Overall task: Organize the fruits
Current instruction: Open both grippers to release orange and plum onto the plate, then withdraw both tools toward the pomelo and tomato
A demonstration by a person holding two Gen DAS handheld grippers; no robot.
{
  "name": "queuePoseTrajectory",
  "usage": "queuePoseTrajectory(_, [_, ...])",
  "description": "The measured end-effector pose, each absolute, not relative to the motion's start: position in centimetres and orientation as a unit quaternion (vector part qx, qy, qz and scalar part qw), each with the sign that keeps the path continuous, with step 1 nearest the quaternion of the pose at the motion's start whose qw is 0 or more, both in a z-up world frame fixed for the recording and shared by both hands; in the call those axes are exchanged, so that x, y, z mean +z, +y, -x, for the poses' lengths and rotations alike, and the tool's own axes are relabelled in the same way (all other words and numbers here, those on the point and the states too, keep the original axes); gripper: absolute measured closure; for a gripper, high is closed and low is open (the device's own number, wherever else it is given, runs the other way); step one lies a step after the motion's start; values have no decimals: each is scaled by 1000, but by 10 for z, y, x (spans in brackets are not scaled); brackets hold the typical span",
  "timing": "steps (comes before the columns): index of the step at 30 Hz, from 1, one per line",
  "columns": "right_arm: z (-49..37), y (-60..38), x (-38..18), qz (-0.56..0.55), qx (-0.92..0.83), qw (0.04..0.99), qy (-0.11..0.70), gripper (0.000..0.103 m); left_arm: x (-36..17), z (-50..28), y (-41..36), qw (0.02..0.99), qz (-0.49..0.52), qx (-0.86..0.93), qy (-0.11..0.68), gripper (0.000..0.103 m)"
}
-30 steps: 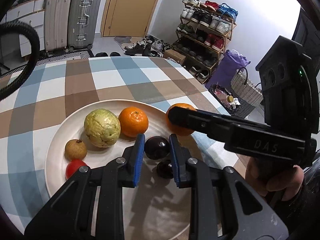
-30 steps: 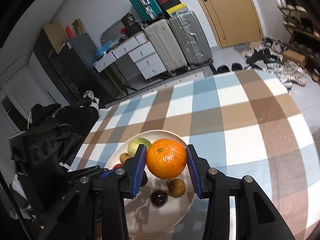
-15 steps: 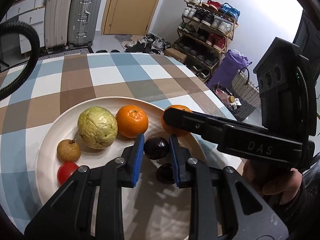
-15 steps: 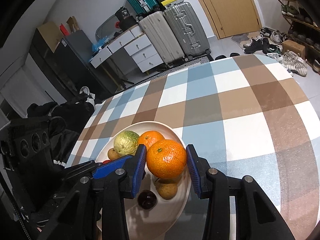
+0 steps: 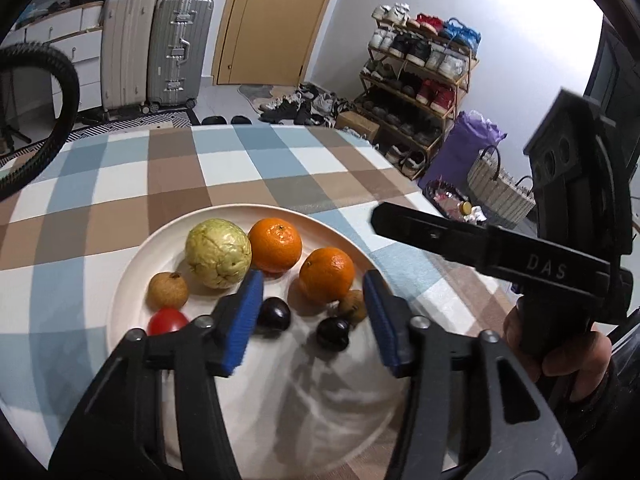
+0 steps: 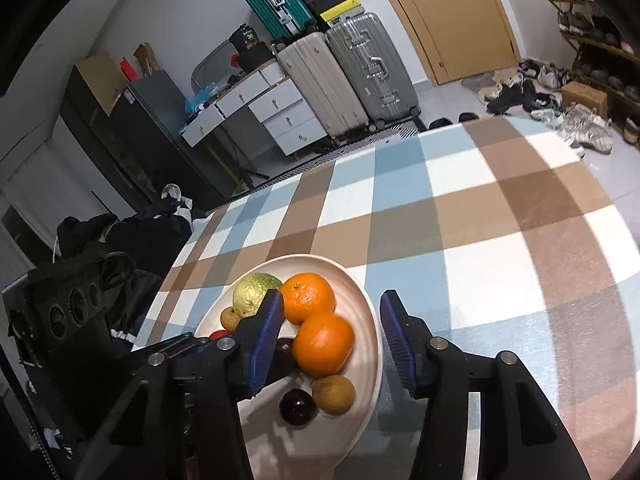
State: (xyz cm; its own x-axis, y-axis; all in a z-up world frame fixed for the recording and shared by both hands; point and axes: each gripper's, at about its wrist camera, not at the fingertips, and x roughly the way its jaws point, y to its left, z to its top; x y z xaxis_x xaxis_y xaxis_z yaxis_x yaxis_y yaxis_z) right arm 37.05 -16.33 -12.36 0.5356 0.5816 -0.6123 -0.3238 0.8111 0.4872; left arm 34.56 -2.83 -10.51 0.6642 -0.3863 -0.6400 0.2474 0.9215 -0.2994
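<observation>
A white plate [image 5: 128, 280] on the checked tablecloth holds a green fruit [image 5: 218, 253], two oranges [image 5: 275, 245] [image 5: 327, 275], two small brown fruits, a red one [image 5: 167, 320] and two dark plums [image 5: 273, 313] [image 5: 333, 334]. My left gripper [image 5: 312, 320] hangs over the plate's near side, its jaws opening. One plum lies by its left pad, not squeezed. My right gripper [image 6: 331, 320] is above the plate's right part with its jaws opening. The nearer orange [image 6: 323, 344] rests on the plate [image 6: 372, 320] between its pads, free of them.
The right gripper's black body and the hand [image 5: 560, 352] holding it fill the right side of the left wrist view. Bare checked cloth [image 6: 480, 240] lies beyond and right of the plate. Suitcases [image 5: 160, 48], a shoe rack [image 5: 420, 76] and a basket [image 5: 496, 188] stand off the table.
The right gripper opened and the orange it held now sits on the plate beside the other orange. The left gripper opened off the dark plum and drew back a little.
</observation>
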Motion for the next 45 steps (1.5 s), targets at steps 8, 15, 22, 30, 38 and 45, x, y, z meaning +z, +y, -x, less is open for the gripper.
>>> queuePoseTrajectory(8, [-333,-185,-94,-176,250,873,380,41,-71,-288,-18,922,89,-145,348,21])
queuePoseTrajectory(15, [-267,-195,-60,-162,242,896,335,14,-49,-234,-13,930,79,-118,338,15])
queuePoseTrajectory(22, [-210,-197,-41,-162,253,902,311,5,-32,-177,-8,939,84,-102,317,1])
queuePoseTrajectory(30, [-151,-195,-30,-169,258,908,284,1,-36,-133,-5,937,77,-96,327,1])
queuePoseTrajectory(38, [-98,-184,-46,-139,259,913,282,0,-67,-102,-4,924,83,-96,361,1])
queuePoseTrajectory(45, [-75,-165,-78,-101,258,906,321,0,-99,-85,-8,911,77,-104,392,1])
